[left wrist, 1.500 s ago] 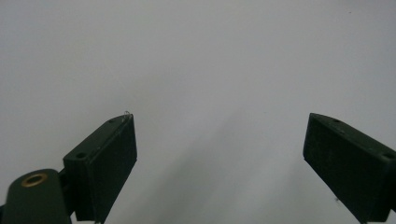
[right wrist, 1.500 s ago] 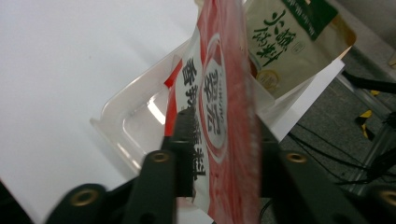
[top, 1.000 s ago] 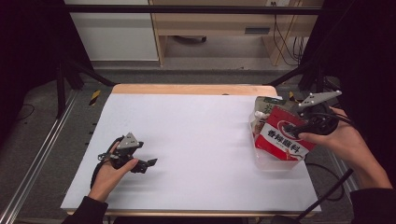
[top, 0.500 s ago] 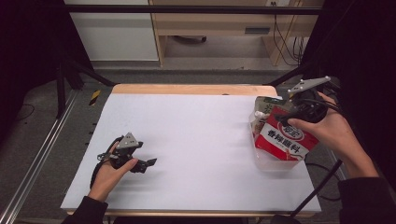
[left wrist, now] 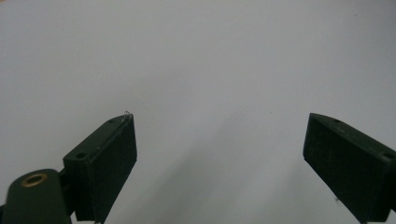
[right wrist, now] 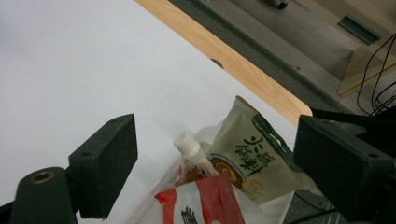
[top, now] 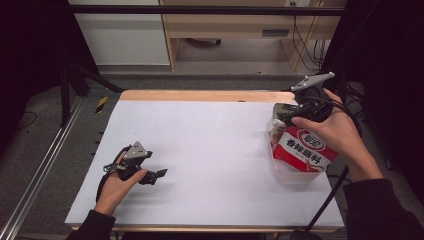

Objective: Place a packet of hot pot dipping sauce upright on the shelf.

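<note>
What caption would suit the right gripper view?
Open hand-held gripper above a clear container holding a red pouch, beige pouch and white-capped sachet.

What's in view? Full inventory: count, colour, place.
red pouch: 1, red and white, in the bin, front
green pouch: 1, beige and green, in the bin, behind the red pouch
spout pouch: 1, white cap, in the bin, beside the green pouch
bin: 1, clear, table's right side
table: 1, white top, wood far edge
left gripper: 1, black, open, low over the table's near left
right gripper: 1, black, open, above the bin, nothing between its jaws, which have just been opening
hands: 2, one on each gripper
</note>
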The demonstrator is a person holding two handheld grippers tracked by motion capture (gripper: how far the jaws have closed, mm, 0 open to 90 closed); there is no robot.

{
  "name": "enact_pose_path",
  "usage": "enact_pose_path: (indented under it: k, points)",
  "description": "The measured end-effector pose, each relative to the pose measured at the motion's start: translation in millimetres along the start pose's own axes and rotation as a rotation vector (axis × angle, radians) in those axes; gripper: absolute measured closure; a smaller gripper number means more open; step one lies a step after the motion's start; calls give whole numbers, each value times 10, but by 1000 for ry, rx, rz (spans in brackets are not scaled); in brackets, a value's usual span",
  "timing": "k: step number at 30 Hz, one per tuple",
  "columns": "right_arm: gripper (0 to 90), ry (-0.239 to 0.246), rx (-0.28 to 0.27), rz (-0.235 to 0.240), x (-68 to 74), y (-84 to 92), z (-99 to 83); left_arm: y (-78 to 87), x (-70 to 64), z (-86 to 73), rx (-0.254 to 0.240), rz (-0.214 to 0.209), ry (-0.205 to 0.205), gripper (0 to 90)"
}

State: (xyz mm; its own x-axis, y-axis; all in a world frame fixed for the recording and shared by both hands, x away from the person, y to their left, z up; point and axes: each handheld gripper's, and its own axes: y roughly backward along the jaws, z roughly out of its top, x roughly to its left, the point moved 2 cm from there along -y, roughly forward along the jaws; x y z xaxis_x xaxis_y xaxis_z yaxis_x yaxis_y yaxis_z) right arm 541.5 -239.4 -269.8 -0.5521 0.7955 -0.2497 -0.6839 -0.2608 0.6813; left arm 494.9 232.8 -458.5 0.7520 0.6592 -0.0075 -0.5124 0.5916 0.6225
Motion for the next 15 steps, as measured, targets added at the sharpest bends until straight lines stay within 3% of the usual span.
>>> enact_pose_path:
  k: [8, 15]
  points:
    - [128, -22, -32, -23, 58, -13, 124, 3, 11, -8, 3, 9, 3, 99]
    - [131, -17, -88, -25, 291, -3, 262, -7, 2, -17, 10, 12, -4, 99]
